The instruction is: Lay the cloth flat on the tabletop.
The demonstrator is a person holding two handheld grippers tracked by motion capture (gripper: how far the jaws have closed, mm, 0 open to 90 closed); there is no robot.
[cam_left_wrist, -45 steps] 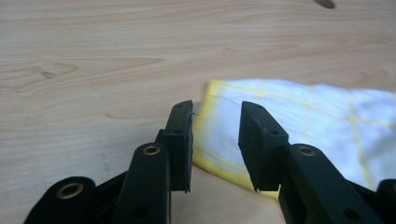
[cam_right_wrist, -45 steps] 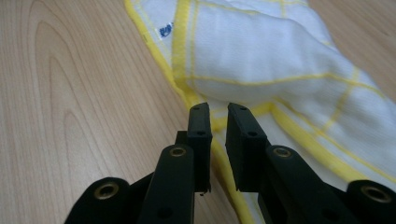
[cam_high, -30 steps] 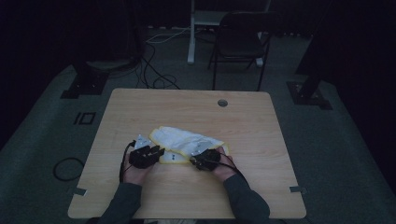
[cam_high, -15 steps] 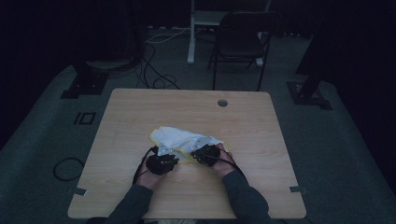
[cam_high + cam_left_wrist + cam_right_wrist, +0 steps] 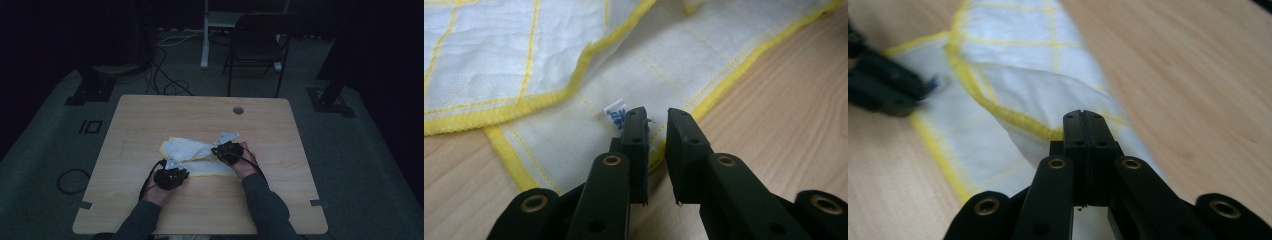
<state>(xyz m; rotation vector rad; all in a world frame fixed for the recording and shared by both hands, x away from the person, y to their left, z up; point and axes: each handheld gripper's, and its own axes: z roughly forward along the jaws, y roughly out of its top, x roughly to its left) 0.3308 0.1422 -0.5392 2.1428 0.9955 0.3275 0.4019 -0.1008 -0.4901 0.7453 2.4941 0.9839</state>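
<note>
Desk, pale wood, carries one item: a white cloth with yellow hem and yellow grid stitching, lying rumpled at mid-desk, slightly toward the near edge, one layer lapped over another.

Cloth judged light, limp and thin; it will drape and fold rather than hold shape, no risk of breakage. Best hold looks to be the stitched hem or a corner, where the doubled fabric gives the pads something firm.

Right tongs at the cloth's right side: jaws pressed together, pinching the yellow hem of the upper layer, which rises off the desk toward them.

Left tongs at the near-left edge: jaws have just been closing, a narrow gap remains, hem between them but not visibly clamped.

Small white tag with blue print sits just beside the left tongs' tip.
</note>
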